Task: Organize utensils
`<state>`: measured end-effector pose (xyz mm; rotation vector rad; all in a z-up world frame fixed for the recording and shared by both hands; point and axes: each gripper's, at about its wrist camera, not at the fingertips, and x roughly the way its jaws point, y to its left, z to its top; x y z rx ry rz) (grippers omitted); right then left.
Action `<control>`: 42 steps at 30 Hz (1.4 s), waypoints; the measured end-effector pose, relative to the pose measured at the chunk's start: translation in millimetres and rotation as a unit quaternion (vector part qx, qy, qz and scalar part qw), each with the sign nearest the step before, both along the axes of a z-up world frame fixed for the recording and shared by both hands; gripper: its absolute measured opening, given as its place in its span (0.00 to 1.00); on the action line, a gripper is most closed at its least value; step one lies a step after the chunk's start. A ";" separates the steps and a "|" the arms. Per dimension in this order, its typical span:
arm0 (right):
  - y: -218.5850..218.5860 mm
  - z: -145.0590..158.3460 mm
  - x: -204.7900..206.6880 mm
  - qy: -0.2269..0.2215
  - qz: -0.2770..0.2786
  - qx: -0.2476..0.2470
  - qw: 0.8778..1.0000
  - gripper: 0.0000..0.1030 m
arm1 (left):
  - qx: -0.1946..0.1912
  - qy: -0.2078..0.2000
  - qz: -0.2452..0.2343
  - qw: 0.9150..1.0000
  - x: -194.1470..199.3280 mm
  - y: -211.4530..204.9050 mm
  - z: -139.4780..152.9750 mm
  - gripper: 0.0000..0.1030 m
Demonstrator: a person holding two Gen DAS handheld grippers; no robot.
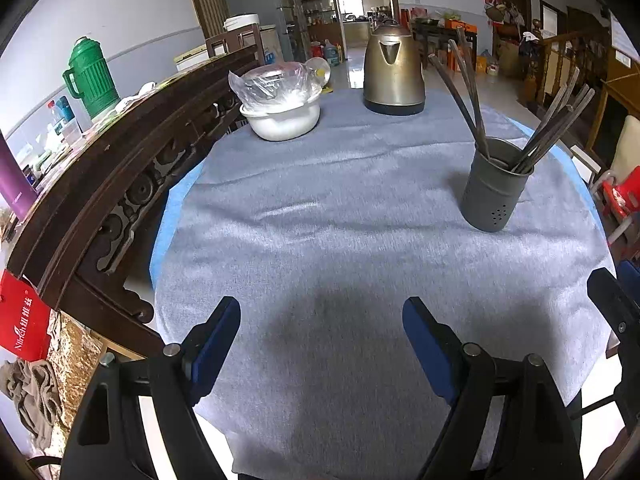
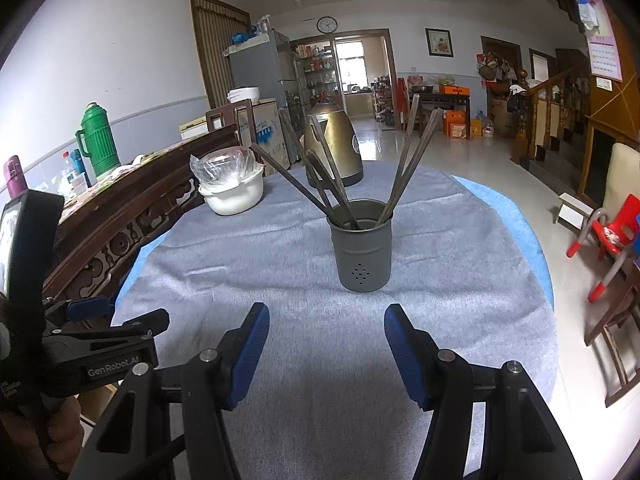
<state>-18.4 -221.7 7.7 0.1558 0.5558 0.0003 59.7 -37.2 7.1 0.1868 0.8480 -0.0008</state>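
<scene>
A grey metal utensil holder [image 1: 494, 188] stands upright on the grey tablecloth [image 1: 320, 220], at the right in the left wrist view and centred in the right wrist view [image 2: 362, 246]. Several dark chopsticks [image 1: 556, 128] stand in it, fanned out [image 2: 320, 176]. My left gripper [image 1: 322, 314] is open and empty over the near cloth, left of the holder. My right gripper [image 2: 326, 320] is open and empty, just in front of the holder. The left gripper's body [image 2: 100, 344] shows at the left of the right wrist view.
A brass kettle [image 1: 394, 72] and a white bowl [image 1: 286, 120] covered with clear plastic stand at the far side of the table. A carved dark wooden bench back [image 1: 120, 168] runs along the left. A red child's chair [image 2: 612, 236] stands at the right.
</scene>
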 end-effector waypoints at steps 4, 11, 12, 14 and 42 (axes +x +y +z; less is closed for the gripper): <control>0.5 -0.1 1.1 0.001 0.001 0.001 1.000 0.62 | 0.000 0.001 -0.002 1.000 -0.2 -0.2 -0.1 0.81; 3.4 -1.7 2.6 0.005 0.003 0.000 1.000 0.62 | -0.002 -0.002 -0.001 1.000 -0.4 1.4 0.6 0.81; 3.6 -1.6 2.8 0.004 0.002 -0.001 1.000 0.62 | -0.002 -0.003 -0.001 1.000 -0.5 1.3 0.9 0.81; 3.3 -1.9 3.3 0.004 0.000 0.000 1.000 0.62 | -0.002 -0.003 -0.001 1.000 -0.8 1.4 1.1 0.81; 5.4 7.9 5.0 -0.002 -0.016 -0.004 1.000 0.62 | -0.015 -0.019 -0.005 1.000 1.4 7.3 13.9 0.81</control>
